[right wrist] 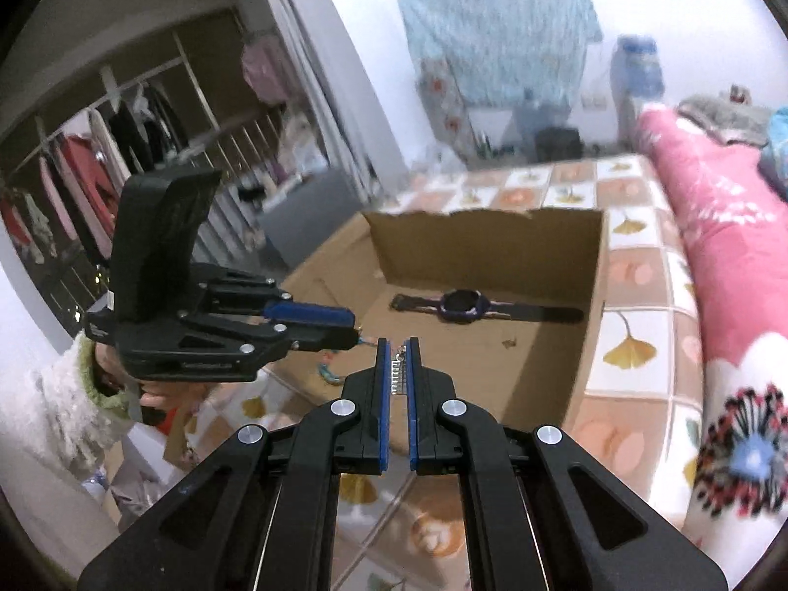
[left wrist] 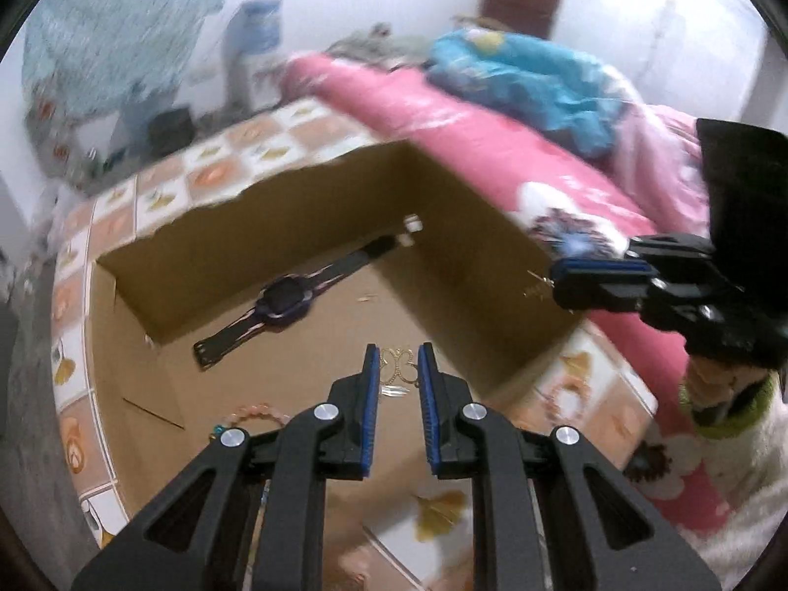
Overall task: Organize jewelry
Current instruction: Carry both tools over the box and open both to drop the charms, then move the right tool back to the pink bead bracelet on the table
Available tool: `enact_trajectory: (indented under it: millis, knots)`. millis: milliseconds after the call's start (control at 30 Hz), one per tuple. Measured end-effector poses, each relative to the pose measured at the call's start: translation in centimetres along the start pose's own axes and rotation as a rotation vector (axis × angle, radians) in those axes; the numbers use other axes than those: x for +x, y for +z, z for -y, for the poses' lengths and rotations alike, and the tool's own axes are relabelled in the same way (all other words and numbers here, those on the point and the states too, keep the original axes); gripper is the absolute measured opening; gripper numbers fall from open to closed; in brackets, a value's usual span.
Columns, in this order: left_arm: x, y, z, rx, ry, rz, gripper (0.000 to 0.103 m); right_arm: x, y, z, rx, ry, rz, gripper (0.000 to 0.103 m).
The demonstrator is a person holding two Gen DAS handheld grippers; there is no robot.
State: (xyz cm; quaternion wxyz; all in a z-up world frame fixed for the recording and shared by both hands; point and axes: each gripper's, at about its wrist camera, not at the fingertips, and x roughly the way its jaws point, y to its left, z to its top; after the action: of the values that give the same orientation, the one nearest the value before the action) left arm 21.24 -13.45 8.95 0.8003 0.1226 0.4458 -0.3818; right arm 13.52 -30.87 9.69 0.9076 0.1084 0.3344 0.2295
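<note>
My left gripper (left wrist: 399, 362) hovers above an open cardboard box (left wrist: 473, 246), shut on a small gold butterfly ornament (left wrist: 400, 368) with a fringe below it. My right gripper (right wrist: 398, 359) is shut on a thin silver comb-like piece (right wrist: 398, 372), near the box's (right wrist: 492, 246) front edge. Each view shows the other gripper from the side: the right gripper (left wrist: 554, 280) over the box's right wall, the left gripper (right wrist: 355, 332) at the box's left. A dark purple watch (left wrist: 283, 298) (right wrist: 460, 303) lies flat on the box floor. A pink bead bracelet (left wrist: 256, 411) rests at the front left.
The box sits on a tile-patterned sheet (right wrist: 630, 295). A pink floral quilt (left wrist: 492, 147) runs along the right, with a blue garment (left wrist: 532, 79) on it. Two small white items (left wrist: 411, 226) lie in the box's far corner. A fluffy white sleeve (right wrist: 54, 409) and hanging clothes (right wrist: 88, 172) are at left.
</note>
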Motion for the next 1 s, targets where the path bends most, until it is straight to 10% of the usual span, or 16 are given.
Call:
enact_trajectory:
  millis: [300,1000]
  knots:
    - [5.1,2.5,-4.5,-0.122,0.051,-0.100,0.023,7.0,2.8,2.0,0.018,-0.040,-0.182,0.020]
    - [-3.6,-0.7,0.4,-0.060,0.086,0.085,0.070,-6.2,0.0,0.7,0.046,-0.146,0.089,0.038]
